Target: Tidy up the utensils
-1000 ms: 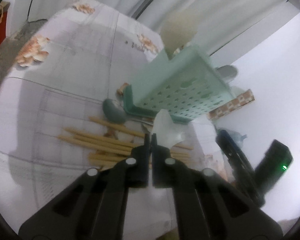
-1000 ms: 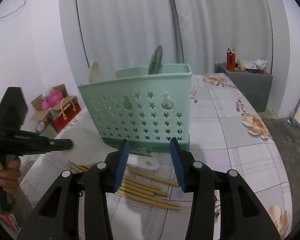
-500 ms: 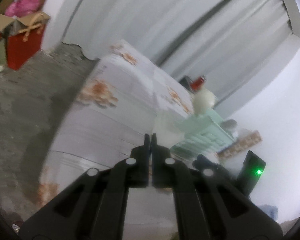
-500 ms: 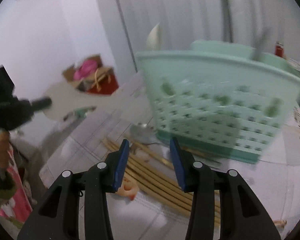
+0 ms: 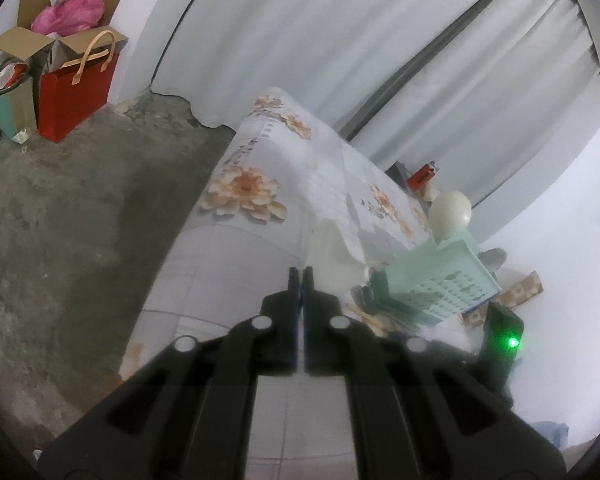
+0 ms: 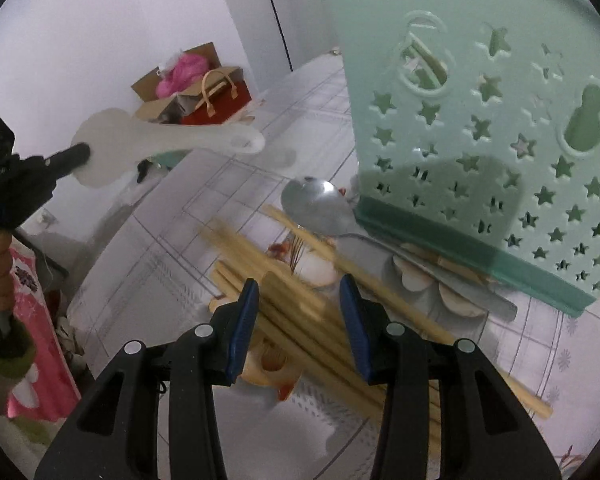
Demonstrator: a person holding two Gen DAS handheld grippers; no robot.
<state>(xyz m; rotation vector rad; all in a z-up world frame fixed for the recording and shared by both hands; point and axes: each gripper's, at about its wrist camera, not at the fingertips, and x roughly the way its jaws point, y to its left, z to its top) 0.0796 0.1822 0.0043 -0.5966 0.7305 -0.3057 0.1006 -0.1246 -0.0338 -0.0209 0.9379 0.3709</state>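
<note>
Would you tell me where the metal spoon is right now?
In the right wrist view, the spoon lies on the table, bowl beside the chopsticks, handle running under the green caddy.

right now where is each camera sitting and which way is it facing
Left wrist: on the left gripper, raised beside the table's near end, looking along the floral tablecloth toward the curtain; its jaws are shut on the white rice paddle.
Right wrist: on the right gripper, low over the chopsticks, facing the metal spoon; open jaws and the left gripper show.
Shared: the paddle, the green utensil basket, the red bag.
</note>
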